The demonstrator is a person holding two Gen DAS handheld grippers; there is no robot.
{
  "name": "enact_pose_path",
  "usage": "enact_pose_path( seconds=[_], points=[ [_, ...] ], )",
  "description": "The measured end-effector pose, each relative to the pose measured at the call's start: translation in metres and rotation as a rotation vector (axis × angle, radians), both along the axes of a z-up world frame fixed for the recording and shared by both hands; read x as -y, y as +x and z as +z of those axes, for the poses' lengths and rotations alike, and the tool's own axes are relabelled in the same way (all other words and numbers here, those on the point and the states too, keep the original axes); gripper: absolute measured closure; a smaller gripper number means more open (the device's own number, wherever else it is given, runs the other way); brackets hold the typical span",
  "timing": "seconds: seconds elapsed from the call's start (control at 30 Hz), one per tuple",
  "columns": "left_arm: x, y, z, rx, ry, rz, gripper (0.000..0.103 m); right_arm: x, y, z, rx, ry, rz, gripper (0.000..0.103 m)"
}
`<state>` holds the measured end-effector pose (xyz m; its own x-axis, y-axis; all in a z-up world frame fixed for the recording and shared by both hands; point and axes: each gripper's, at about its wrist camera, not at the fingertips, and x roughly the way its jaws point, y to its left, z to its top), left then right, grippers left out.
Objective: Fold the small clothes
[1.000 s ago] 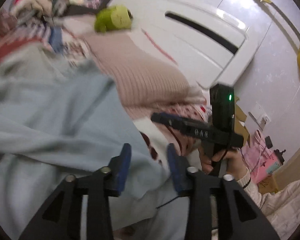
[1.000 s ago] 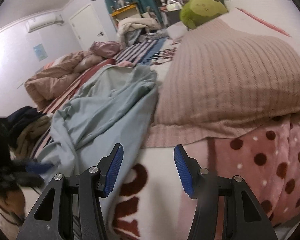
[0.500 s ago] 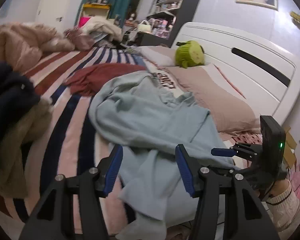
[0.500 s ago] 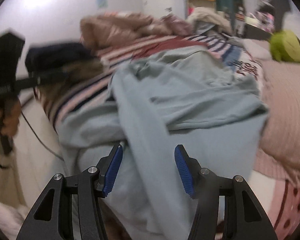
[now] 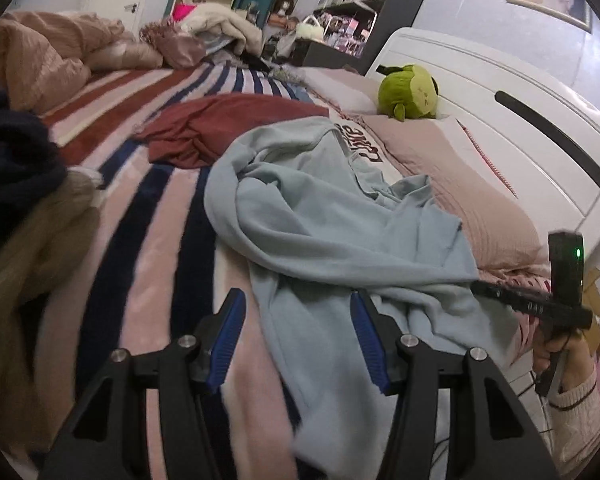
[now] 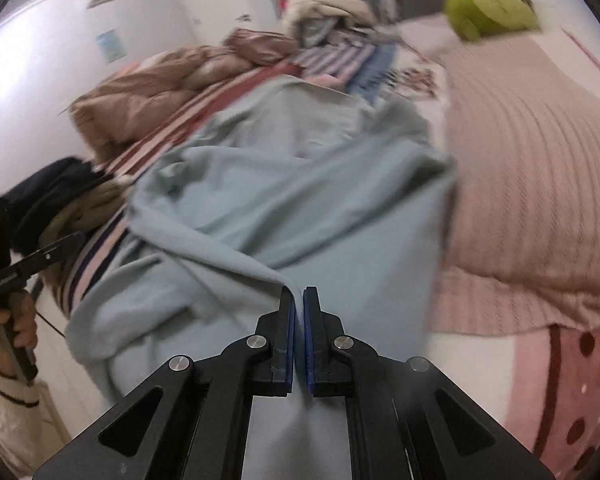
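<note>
Right hand-held gripper (image 6: 298, 304) newly pinches garment (image 6: 300, 184).

Lt-blue garment (image 5: 332, 216), soft sweatshirt-type fabric, lies crumpled and unfolded across striped bed cover, near edge hanging over bedside. Far part rests by pink pillow. One ridge of cloth (image 6: 268, 276) is pinched up, pulled taut into a fold; rest bunched in loose creases.

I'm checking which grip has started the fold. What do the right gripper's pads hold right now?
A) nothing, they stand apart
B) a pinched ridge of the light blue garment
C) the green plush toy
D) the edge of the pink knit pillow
B: in the right wrist view the right gripper has its blue pads closed on a raised fold of the light blue garment.
</note>
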<state>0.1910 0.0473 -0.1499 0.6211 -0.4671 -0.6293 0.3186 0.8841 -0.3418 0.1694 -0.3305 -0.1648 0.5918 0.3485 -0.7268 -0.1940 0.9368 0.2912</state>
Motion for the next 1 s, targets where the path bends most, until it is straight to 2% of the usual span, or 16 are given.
enact_pose_path(
  seconds=[0.07,0.13,0.2,0.23,0.3,0.33,0.37,0.43,0.53,0.63,0.73,0.8,0.83,0.87,0.93,1.0],
  points=[
    [0.003,0.023,-0.007,-0.031,-0.005,-0.006,0.053,0.007,0.002,-0.007,-0.009,-0.053,-0.028,0.103],
    [0.006,0.044,-0.012,-0.050,0.028,0.018,0.054,0.012,-0.001,-0.004,-0.018,-0.004,-0.005,0.103],
    [0.007,0.059,-0.015,-0.064,0.031,0.020,0.054,0.013,-0.004,0.011,0.018,0.025,0.021,0.103],
    [0.006,0.065,-0.017,-0.075,0.016,0.018,0.054,0.009,-0.003,0.021,0.042,0.010,0.043,0.100],
    [0.005,0.073,-0.020,-0.093,-0.013,0.014,0.055,-0.006,0.003,0.038,0.085,-0.030,0.110,0.084],
    [0.005,0.074,-0.021,-0.098,-0.017,0.013,0.059,-0.018,0.008,0.044,0.095,-0.038,0.151,0.070],
    [0.006,0.075,-0.022,-0.101,-0.008,0.015,0.063,-0.030,0.014,0.048,0.102,-0.046,0.189,0.064],
    [0.007,0.075,-0.022,-0.100,0.013,0.031,0.080,-0.063,0.025,0.051,0.125,-0.091,0.292,0.064],
    [0.003,0.074,-0.016,-0.078,0.008,0.037,0.096,-0.110,0.039,0.040,0.133,-0.174,0.429,0.063],
    [0.005,0.070,-0.002,-0.041,0.054,0.028,0.101,-0.143,0.055,0.023,0.114,-0.250,0.483,0.063],
    [0.007,0.074,0.009,-0.024,0.071,0.009,0.102,-0.157,0.068,0.010,0.083,-0.261,0.522,0.064],
    [0.012,0.079,0.016,-0.016,0.084,-0.013,0.102,-0.156,0.075,0.007,0.078,-0.255,0.515,0.075],
    [0.016,0.082,0.020,-0.008,0.088,-0.022,0.102,-0.153,0.078,0.007,0.076,-0.245,0.503,0.093],
    [0.020,0.086,0.023,-0.003,0.086,-0.033,0.102,-0.147,0.081,0.007,0.071,-0.226,0.479,0.099],
    [0.034,0.096,0.031,0.015,0.098,-0.048,0.102,-0.126,0.089,0.011,0.056,-0.143,0.400,0.100],
    [0.049,0.109,0.036,0.014,0.100,-0.065,0.102,-0.110,0.094,0.014,0.048,-0.106,0.352,0.100]
  ],
)
